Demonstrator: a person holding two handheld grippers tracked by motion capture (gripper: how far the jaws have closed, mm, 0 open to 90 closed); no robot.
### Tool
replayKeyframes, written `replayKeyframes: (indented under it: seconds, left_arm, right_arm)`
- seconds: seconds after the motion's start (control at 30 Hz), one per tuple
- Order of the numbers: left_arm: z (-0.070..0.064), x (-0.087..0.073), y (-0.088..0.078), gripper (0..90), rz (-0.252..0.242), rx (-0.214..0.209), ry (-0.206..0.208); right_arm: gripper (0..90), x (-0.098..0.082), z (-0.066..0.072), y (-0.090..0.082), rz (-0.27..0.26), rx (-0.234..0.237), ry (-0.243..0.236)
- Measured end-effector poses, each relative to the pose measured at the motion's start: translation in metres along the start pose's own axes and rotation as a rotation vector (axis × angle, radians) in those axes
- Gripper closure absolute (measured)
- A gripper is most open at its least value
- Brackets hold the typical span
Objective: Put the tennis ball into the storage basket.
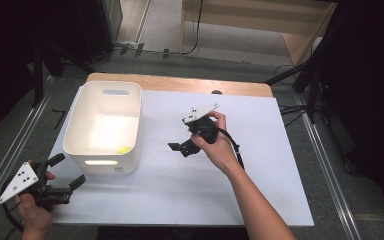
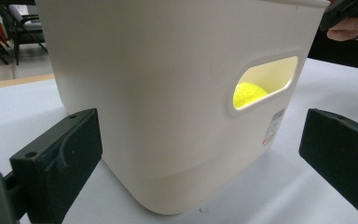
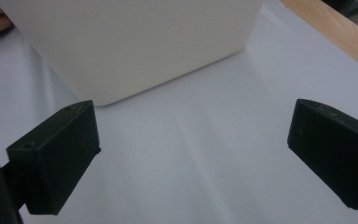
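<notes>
High view: the white bin (image 1: 105,127) stands at the table's (image 1: 260,200) left; a yellow ball (image 1: 124,149) lies mostly hidden in its near corner. Left gripper (image 1: 69,172), jaws spread, empty, sits at the near-left edge; right gripper (image 1: 180,147), spread, empty, over bare mid-table.
Left gripper view: ball (image 2: 249,94) partly seen through the handle slot.
Right gripper view: bin (image 3: 135,42) top cut off; bare sheet between the jaws.

Cream bin (image 1: 105,131), yellow ball (image 2: 249,94), white table sheet (image 1: 190,185).
</notes>
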State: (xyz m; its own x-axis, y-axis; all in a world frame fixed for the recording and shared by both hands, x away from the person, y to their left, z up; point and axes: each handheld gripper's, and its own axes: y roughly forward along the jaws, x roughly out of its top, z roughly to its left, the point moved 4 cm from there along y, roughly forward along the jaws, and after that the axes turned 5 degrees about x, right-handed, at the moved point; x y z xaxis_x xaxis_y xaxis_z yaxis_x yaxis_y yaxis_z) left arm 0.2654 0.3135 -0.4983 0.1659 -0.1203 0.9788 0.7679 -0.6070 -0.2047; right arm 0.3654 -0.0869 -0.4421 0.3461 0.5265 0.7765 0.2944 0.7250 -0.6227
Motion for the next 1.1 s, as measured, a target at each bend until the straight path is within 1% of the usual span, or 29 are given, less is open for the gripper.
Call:
replayKeyframes:
  seconds: [0.07, 0.13, 0.17, 0.2, 0.23, 0.3, 0.33, 0.37, 0.4, 0.43, 0.5, 0.73, 0.77, 0.8, 1.0, 1.03, 1.1]
  left_arm:
    - [0.000, 0.000, 0.000, 0.0, 0.002, 0.001, 0.000]
    - [0.000, 0.000, 0.000, 0.0, 0.001, 0.001, 0.000]
    - [0.000, 0.000, 0.000, 0.0, 0.000, 0.001, 0.000]
    - [0.000, 0.000, 0.000, 0.0, 0.001, 0.001, 0.000]
    - [0.000, 0.000, 0.000, 0.0, 0.001, 0.001, 0.000]
    - [0.000, 0.000, 0.000, 0.0, 0.000, 0.001, 0.000]
    - [0.000, 0.000, 0.000, 0.0, 0.001, 0.001, 0.001]
    - [0.000, 0.000, 0.000, 0.0, 0.000, 0.001, 0.001]
    - [0.000, 0.000, 0.000, 0.0, 0.000, 0.001, 0.000]
    - [0.000, 0.000, 0.000, 0.0, 0.000, 0.001, 0.001]
    - [0.000, 0.000, 0.000, 0.0, 0.001, 0.001, 0.001]
    - [-0.001, 0.000, 0.000, 0.0, 0.002, 0.001, 0.001]
    - [-0.001, 0.000, 0.000, 0.0, 0.002, 0.002, 0.002]
    - [-0.001, 0.000, 0.000, 0.0, 0.001, 0.002, 0.002]
    - [0.000, 0.000, 0.000, 0.0, 0.000, 0.002, 0.000]
    - [0.000, 0.000, 0.000, 0.0, 0.000, 0.002, 0.000]
    - [0.000, 0.000, 0.000, 0.0, 0.001, 0.003, 0.001]
  right_arm:
    - [1.0, -0.006, -0.002, -0.002, -0.009, -0.015, 0.008]
    - [1.0, -0.013, -0.003, -0.005, -0.021, -0.019, 0.020]
    - [1.0, -0.019, -0.005, -0.008, -0.032, -0.029, 0.037]
    - [1.0, -0.019, -0.005, -0.008, -0.032, -0.029, 0.037]
    - [1.0, -0.025, -0.006, -0.010, -0.039, -0.037, 0.045]
    - [1.0, -0.028, -0.008, -0.012, -0.045, -0.041, 0.047]
    - [1.0, -0.031, -0.008, -0.013, -0.049, -0.045, 0.056]
    - [1.0, -0.037, -0.010, -0.015, -0.059, -0.051, 0.064]
    - [1.0, -0.037, -0.010, -0.015, -0.059, -0.051, 0.064]
    - [1.0, -0.044, -0.011, -0.017, -0.066, -0.062, 0.070]
    - [1.0, -0.047, -0.011, -0.018, -0.073, -0.067, 0.071]
    - [1.0, -0.067, -0.014, -0.028, -0.112, -0.091, 0.116]
    - [1.0, -0.073, -0.015, -0.031, -0.120, -0.098, 0.123]
    - [1.0, -0.073, -0.015, -0.031, -0.120, -0.098, 0.123]
    - [1.0, -0.093, -0.019, -0.039, -0.140, -0.130, 0.160]
    - [1.0, -0.099, -0.020, -0.042, -0.146, -0.142, 0.164]
    - [1.0, -0.101, -0.020, -0.044, -0.146, -0.151, 0.169]
